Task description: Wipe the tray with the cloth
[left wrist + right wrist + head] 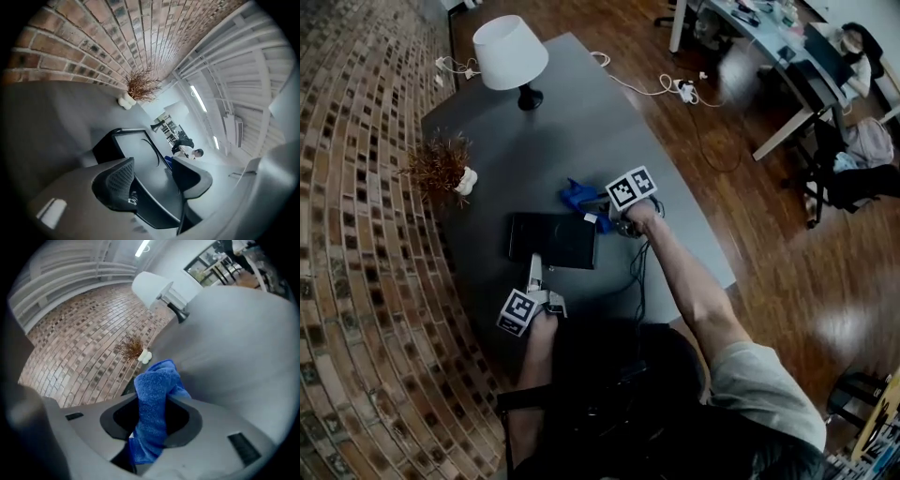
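A black rectangular tray [551,240] lies flat on the grey table [609,122]. My right gripper [607,221] hovers at the tray's far right corner, shut on a blue cloth [575,195]. In the right gripper view the cloth [154,385] is pinched between the jaws and hangs out both ways from the gripper [152,416]. My left gripper [534,269] is at the tray's near edge. In the left gripper view its jaws [152,180] stand apart astride the tray's rim [140,197], with a gap showing on the inner side.
A white lamp [511,52] stands at the table's far end. A dried plant in a white vase [441,169] sits by the brick wall [356,234]. Cables [647,89] trail over the floor. A desk [778,56] with a seated person is at the back right.
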Motion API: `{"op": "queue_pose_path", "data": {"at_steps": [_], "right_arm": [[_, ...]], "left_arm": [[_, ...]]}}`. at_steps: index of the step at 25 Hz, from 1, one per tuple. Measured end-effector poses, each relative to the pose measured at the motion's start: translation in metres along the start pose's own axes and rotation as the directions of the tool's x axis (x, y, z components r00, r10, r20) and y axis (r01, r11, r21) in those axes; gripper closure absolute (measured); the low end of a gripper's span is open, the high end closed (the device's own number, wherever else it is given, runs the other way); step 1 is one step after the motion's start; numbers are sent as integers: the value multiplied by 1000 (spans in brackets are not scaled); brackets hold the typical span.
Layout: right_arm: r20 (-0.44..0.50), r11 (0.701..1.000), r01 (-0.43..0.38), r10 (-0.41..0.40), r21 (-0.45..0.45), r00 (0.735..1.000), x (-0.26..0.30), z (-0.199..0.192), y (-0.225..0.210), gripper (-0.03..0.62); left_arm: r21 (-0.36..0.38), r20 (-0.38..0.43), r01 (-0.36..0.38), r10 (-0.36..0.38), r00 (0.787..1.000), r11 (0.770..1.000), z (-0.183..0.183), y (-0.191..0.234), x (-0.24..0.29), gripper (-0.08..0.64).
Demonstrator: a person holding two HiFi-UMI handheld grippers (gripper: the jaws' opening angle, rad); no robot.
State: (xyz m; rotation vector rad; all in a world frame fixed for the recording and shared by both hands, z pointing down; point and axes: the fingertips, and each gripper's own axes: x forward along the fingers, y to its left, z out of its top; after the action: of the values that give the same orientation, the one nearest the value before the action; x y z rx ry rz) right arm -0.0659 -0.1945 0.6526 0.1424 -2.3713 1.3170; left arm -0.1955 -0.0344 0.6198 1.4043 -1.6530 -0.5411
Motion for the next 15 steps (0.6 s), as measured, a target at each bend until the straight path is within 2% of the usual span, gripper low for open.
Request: {"op": "queue_pose_path", "data": {"at_steps": [4,6,8,10,11,13,15], "right_arm": [[-39,991,-108,112,83,993,-11,-36,21,468],[-73,982,-157,164,101,984,-13,-74,43,468],[-48,974,-182,189,133,981,-15,-111,64,468],[62,965,-188,180,181,982,-18,-131,73,469],[115,959,-194,174,205,978,-21,-136,75,469],[142,956,-192,163,222,976,-26,-143,73,469],[101,975,-154,139,162,985,-28,-137,69,469]], "left_arm": [[-15,6,31,-30,1000,999,14,4,5,321],[-16,-24,105,-106,994,994,24,-2,16,308],[61,-135,206,-197,971,977,24,-18,32,317],[161,-267,255,-207,941,954,15,-30,44,341],[188,-305,270,-205,930,944,11,-34,48,341],[218,-332,277,-196,923,936,5,-37,50,341],[301,-325,249,-146,934,921,4,-35,40,341]]}}
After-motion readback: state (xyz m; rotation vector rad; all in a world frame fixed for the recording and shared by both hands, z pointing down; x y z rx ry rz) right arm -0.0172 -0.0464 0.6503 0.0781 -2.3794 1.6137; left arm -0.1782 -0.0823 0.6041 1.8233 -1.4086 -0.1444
